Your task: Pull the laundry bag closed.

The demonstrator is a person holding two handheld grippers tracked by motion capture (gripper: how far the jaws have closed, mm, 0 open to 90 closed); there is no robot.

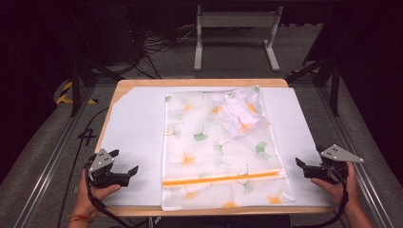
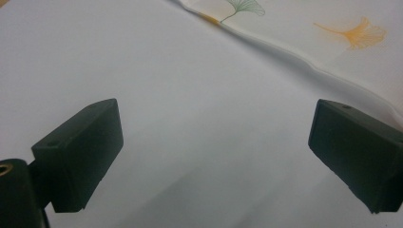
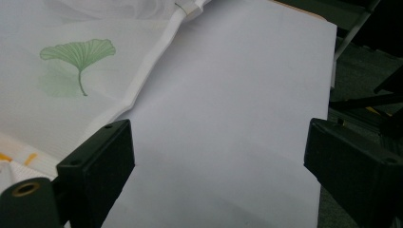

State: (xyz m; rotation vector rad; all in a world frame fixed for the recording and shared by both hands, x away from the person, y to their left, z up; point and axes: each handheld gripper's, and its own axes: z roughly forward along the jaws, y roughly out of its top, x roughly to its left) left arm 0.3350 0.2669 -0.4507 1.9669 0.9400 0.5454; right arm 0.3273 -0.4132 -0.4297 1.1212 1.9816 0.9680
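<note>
A sheer mesh bag [image 1: 214,147] printed with green and orange ginkgo leaves lies flat on the white sheet [image 1: 135,128] in the middle of the table. An orange zipper band [image 1: 223,179] runs across its near end. A crumpled white cloth [image 1: 237,111] shows inside its far right corner. My left gripper [image 1: 124,164] rests open on the sheet left of the bag, its jaws wide apart with nothing between them [image 2: 214,152]. My right gripper [image 1: 304,167] sits open at the sheet's right edge beside the bag's edge [image 3: 142,80], jaws empty [image 3: 218,161].
The wooden table [image 1: 124,85] ends close behind the sheet. A metal frame rail [image 1: 52,156] runs along each side. A white stand [image 1: 235,28] and cables sit on the floor beyond. Bare white sheet lies on both sides of the bag.
</note>
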